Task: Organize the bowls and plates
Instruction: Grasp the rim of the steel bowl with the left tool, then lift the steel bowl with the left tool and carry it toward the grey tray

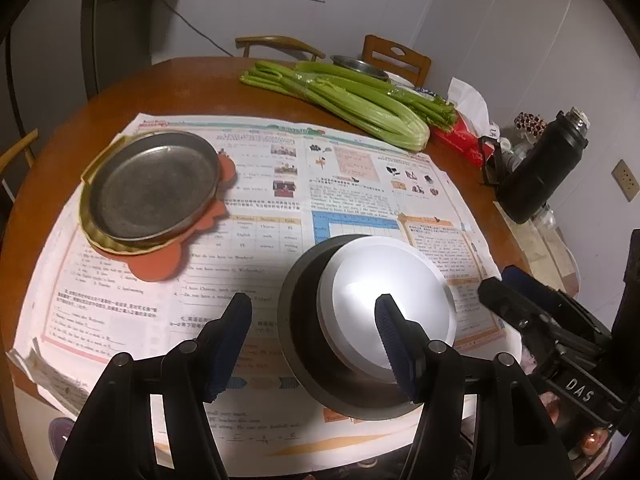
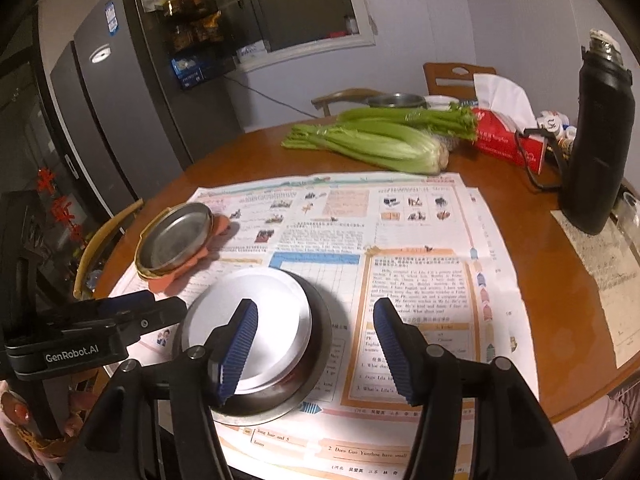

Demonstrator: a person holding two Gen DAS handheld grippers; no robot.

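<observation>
Nearest the cameras, the left tool hangs with its blue-padded jaws apart and nothing clamped; in the left wrist view one of its fingertips overlaps the pale upturned bowl, though contact cannot be confirmed. The right tool also stands apart and holds nothing; one fingertip lies over the same bowl in its own view, the other over bare print.

The landmark is the stack of upturned bowls: a pale metal bowl sits bottom-up on a darker, wider steel bowl, whose rim rests on the printed newspaper that covers the near part of the round wooden desk. What is under the bowls cannot be seen.

Beyond the stack and to its left lies a second pile: an empty shallow steel plate rests in a gold-rimmed dish, and both sit on an orange scalloped plate.

Farther behind the stack, past the paper's edge, a bunch of celery lies on the bare desk. Behind the celery stands another metal bowl; its contents are hidden. Right of the celery is a red tissue box with a white tissue standing out of it, then a tall black flask. Wooden chairs stand at the far edge, and a dark refrigerator stands against the wall on the left.
</observation>
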